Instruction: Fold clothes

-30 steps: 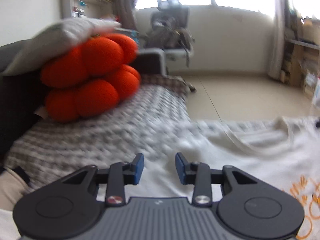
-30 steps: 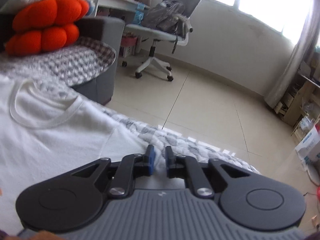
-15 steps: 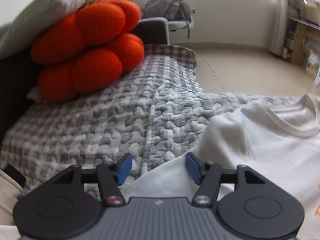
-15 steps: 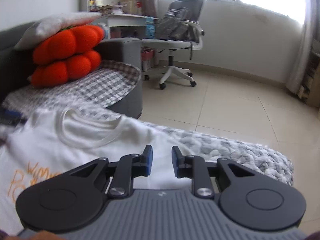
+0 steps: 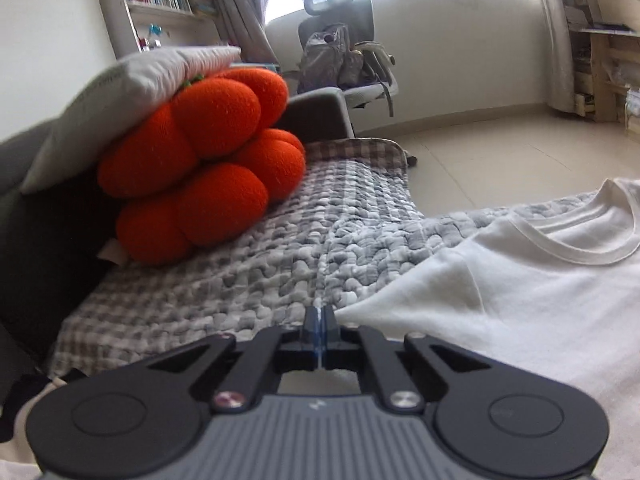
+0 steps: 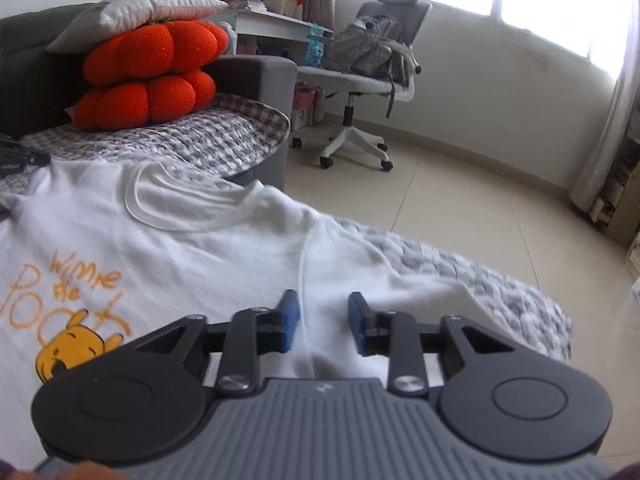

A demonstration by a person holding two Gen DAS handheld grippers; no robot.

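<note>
A white T-shirt (image 5: 520,300) lies flat on a grey quilted blanket (image 5: 240,280), neckline facing away. In the right wrist view the T-shirt (image 6: 200,248) shows an orange cartoon-bear print (image 6: 72,312) at the left. My left gripper (image 5: 319,326) sits at the tip of the shirt's left sleeve, pads pressed together with a thin white edge of cloth between them. My right gripper (image 6: 322,320) hovers open just over the right shoulder seam and sleeve, with cloth below the gap and nothing pinched.
An orange lobed cushion (image 5: 200,168) under a grey pillow (image 5: 120,92) rests against the dark sofa back. The sofa armrest (image 6: 256,76) and an office chair (image 6: 372,72) with a bag stand beyond. The blanket edge (image 6: 520,312) drops to tiled floor at the right.
My left gripper went from open to shut at the sleeve tip. My right gripper opened wider and now sits over the right shoulder of the shirt.
</note>
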